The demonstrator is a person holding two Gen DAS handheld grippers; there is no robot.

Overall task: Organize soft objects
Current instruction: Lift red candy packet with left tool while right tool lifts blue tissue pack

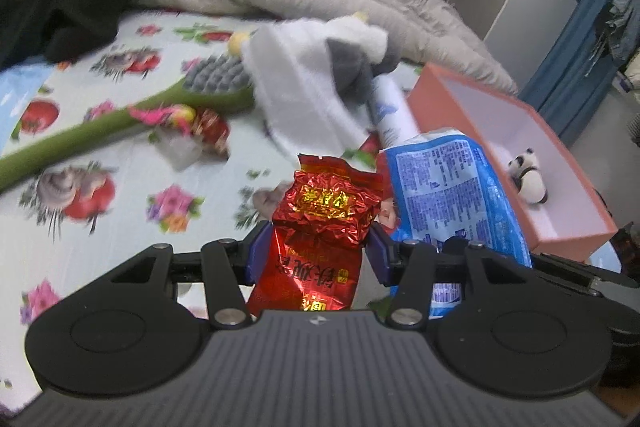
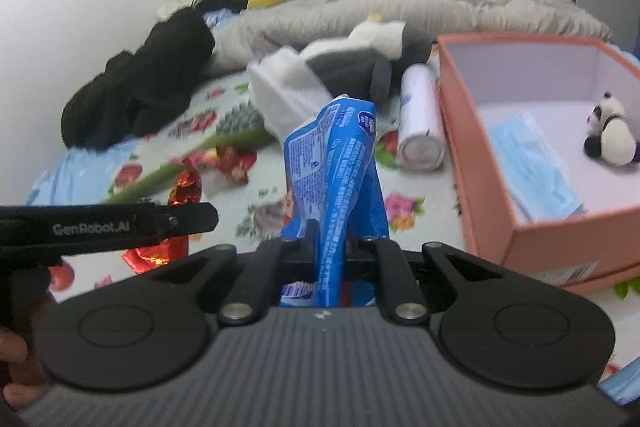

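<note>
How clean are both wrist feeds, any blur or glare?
Left wrist: glare on the crinkled red foil packet, floral bedsheet smeared by blur. Right wrist: glossy blue plastic packet fairly sharp, pink cardboard box soft, fisheye bending the edges.

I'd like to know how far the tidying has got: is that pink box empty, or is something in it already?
Not empty. The pink box has no lid on and holds a small panda toy and a light blue face mask.
</note>
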